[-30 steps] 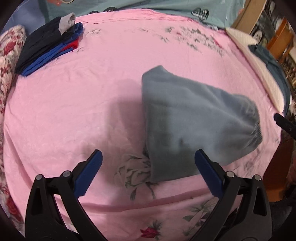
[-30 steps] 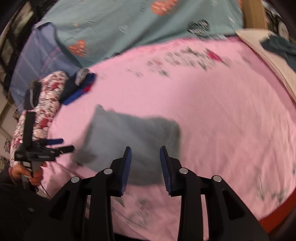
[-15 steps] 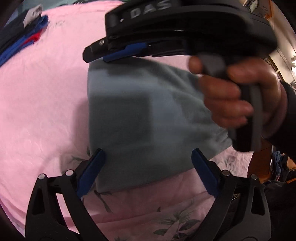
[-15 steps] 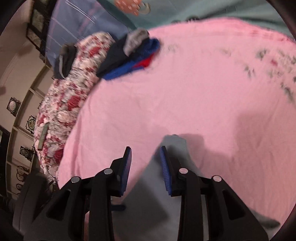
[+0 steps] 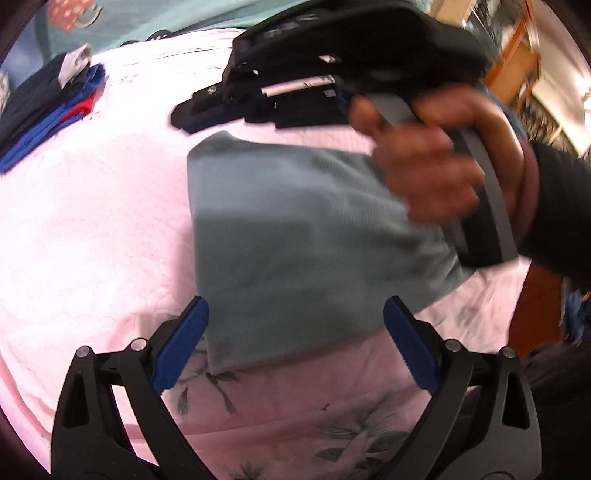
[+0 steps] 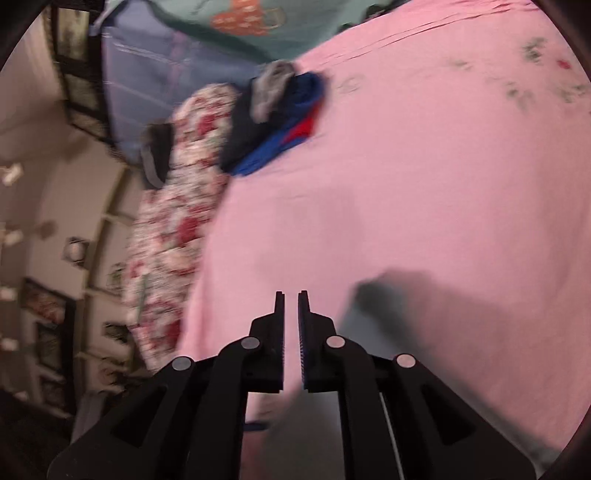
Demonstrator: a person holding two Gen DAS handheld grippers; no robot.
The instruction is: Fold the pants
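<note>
The folded grey pants (image 5: 295, 243) lie flat on the pink bedspread (image 5: 92, 229). My left gripper (image 5: 295, 339) is open, its blue pads on either side of the pants' near edge and just above it, holding nothing. My right gripper (image 5: 195, 120) shows in the left wrist view, held in a hand over the pants' far edge. In the right wrist view the right gripper (image 6: 291, 299) has its jaws nearly together with nothing between them, and a corner of the pants (image 6: 373, 317) lies just right of it.
A stack of folded dark, blue and red clothes (image 5: 48, 107) lies at the far left of the bed; it also shows in the right wrist view (image 6: 277, 122). A floral pillow (image 6: 173, 206) lies along the bed's left side. A teal blanket (image 6: 240, 26) lies behind.
The right gripper swung left across the pants to their far edge and its jaws closed from a small gap to nearly touching. The left gripper stayed open and moved closer to the pants' near edge.
</note>
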